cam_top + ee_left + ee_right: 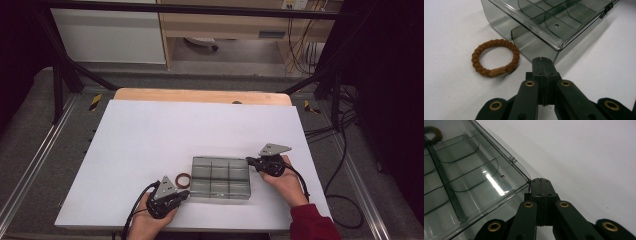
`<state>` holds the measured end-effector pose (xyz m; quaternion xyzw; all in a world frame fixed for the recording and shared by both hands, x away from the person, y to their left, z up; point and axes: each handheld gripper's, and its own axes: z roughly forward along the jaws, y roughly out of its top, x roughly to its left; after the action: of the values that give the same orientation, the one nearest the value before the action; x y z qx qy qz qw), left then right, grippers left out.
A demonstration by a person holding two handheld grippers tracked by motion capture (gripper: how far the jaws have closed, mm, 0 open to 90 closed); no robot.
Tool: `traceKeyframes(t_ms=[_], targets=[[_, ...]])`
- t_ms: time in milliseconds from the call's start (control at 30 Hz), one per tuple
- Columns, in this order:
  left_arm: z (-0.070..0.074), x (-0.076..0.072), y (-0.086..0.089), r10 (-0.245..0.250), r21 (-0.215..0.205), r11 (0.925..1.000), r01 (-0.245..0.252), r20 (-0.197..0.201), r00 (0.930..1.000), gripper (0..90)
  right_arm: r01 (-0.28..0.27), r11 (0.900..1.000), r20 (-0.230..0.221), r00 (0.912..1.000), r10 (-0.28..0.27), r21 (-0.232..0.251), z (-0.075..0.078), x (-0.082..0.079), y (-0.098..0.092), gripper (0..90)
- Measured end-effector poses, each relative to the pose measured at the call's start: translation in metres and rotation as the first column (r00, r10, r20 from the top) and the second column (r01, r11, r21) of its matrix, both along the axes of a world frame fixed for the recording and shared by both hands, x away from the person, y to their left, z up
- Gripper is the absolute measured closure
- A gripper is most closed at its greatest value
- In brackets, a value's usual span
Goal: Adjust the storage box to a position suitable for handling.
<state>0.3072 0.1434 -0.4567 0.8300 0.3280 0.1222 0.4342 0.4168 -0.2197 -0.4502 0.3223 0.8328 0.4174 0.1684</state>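
Note:
A clear grey plastic box point(220, 178) with several compartments and a closed lid lies on the white table near its front edge. A brown braided ring point(183, 179) lies flat just left of it. My left gripper point(184, 195) is shut and empty, its tip close to the box's near left corner point(556, 53), with the brown ring point(495, 57) to its left. My right gripper point(249, 161) is shut too, its tip right at the box's far right corner point(527, 181); whether it touches I cannot tell. Through the lid the ring point(434, 133) shows faintly.
The white table top point(200, 130) has a wooden strip along its far edge. Black frame bars and cables stand around the table, and a shelf unit is behind. A red sleeve point(312, 222) comes in at the bottom right.

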Motion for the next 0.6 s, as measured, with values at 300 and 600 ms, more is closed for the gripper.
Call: traceKeyframes(t_ms=[300,600], targets=[[0.001,-0.001,0.001,0.005,0.005,1.0,-0.005,0.006,1.0,89.6,0.02,1.0,0.014,0.9997,-0.021,0.019,0.0,0.001,-0.001,90.0],[0.006,0.0,0.013,0.064,-0.024,0.9977,-0.063,0.037,0.9973,86.8,0.135,0.989,0.061,0.9884,-0.139,0.066,0.01,-0.006,-0.008,85.4]])
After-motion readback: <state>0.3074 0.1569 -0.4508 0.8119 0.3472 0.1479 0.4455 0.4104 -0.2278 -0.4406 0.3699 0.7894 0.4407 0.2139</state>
